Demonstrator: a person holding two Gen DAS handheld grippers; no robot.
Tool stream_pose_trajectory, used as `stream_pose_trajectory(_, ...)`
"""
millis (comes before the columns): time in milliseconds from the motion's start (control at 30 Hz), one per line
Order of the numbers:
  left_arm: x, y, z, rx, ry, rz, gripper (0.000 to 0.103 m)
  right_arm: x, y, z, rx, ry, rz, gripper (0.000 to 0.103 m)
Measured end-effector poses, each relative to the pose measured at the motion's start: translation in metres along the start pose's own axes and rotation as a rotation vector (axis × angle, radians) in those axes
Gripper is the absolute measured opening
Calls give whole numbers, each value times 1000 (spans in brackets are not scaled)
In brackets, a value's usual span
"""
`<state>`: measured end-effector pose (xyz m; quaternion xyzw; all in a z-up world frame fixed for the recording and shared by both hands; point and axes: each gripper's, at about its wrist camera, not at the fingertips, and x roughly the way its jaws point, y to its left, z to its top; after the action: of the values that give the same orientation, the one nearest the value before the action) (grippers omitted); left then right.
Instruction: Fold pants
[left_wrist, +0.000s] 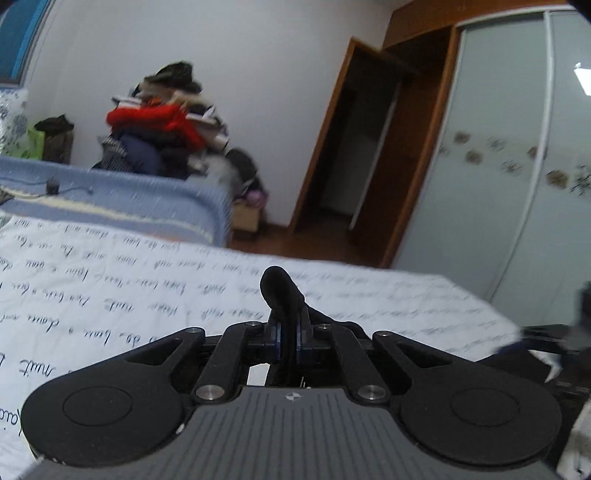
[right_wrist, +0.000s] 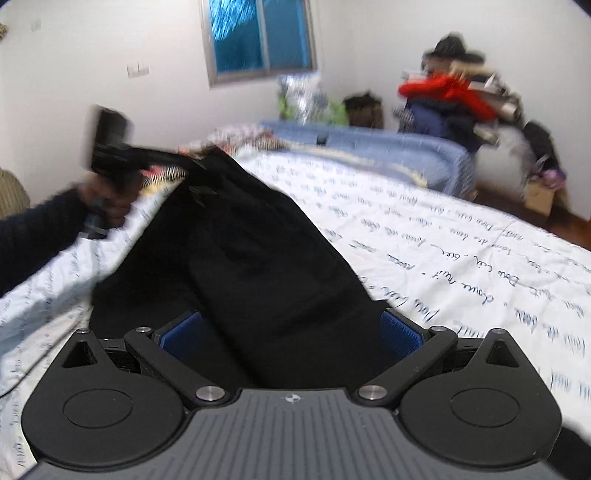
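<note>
The black pants (right_wrist: 258, 258) lie partly lifted over a white quilt with handwriting print (right_wrist: 443, 240) on the bed. In the left wrist view my left gripper (left_wrist: 288, 321) is shut on a bunched tuft of the black pants (left_wrist: 277, 288), which sticks up above the fingertips. The right wrist view shows that same left gripper (right_wrist: 188, 160) at the upper left, held by a hand (right_wrist: 107, 206) in a dark sleeve, pulling one end of the pants up. My right gripper (right_wrist: 291, 328) stands open, its blue pads (right_wrist: 402, 332) wide apart with the pants' cloth draped between them.
A blue blanket (left_wrist: 129, 199) covers the bed's far part. Behind it a tall pile of clothes (left_wrist: 166, 122) leans on the wall. A wardrobe with frosted sliding doors (left_wrist: 498, 166) and an open doorway (left_wrist: 369, 147) stand to the right. A window (right_wrist: 258, 37) is at the back.
</note>
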<state>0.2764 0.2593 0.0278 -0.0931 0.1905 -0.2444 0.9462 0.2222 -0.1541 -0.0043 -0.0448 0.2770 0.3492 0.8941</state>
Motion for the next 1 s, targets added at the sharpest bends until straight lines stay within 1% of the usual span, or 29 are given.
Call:
stream_pose_trajectory(67,-10,-7,2,4,-27,-36,7,26,-26,15,13,60,0,103)
stream_pose_trajectory(167,-21,-15,1,24,-54,-73,7,71,-62,31,79,172,42,103)
stream_pose_trajectory(233,-24,-18,-2,42,-58,-84,7,95,-74,35,102,227,81,103)
stream_pose_trajectory(367,-29,-20,-6,70,-64,-101,7,123,-80,41,69,250,120,103)
stream_pose_trajectory(467,-35,-18,-6,67,-69,-92,7,134,-84,43,78,288,205,103)
stream_pose_trajectory(500,-36,-17,-7,59,-72,-88,7,135,-87,44,95,287,236,92)
stream_pose_trajectory(533,-35,-14,-7,50,-72,-84,7,134,-86,46,102,279,259,52)
stream_pose_trajectory(567,-34,-12,-8,42,-67,-84,7,133,-86,47,99,280,276,27)
stream_pose_trajectory(600,-34,-12,-10,33,-60,-81,7,131,-82,49,85,287,261,7)
stream_pose_trajectory(667,-34,-10,-13,20,-60,-59,7,121,-71,52,27,265,198,7)
stream_pose_trajectory(767,-45,-1,-14,-53,-77,-60,7,95,-50,52,-41,230,156,7)
stream_pose_trajectory(833,-61,6,-20,-136,-87,-70,7,76,-31,54,-104,189,97,7)
stream_pose_trajectory(867,-71,9,-24,-185,-91,-78,7,68,-17,55,-123,163,81,7)
stream_pose_trajectory(900,-81,12,-31,-230,-93,-84,7,54,-3,52,-130,140,82,7)
stream_pose_trajectory(933,-93,13,-39,-271,-94,-89,9,39,14,44,-152,116,73,7)
stream_pose_trajectory(967,-104,16,-50,-325,-91,-93,12,27,29,35,-167,103,66,7)
stream_pose_trajectory(1000,-112,18,-63,-386,-76,-98,14,18,46,21,-191,106,70,7)
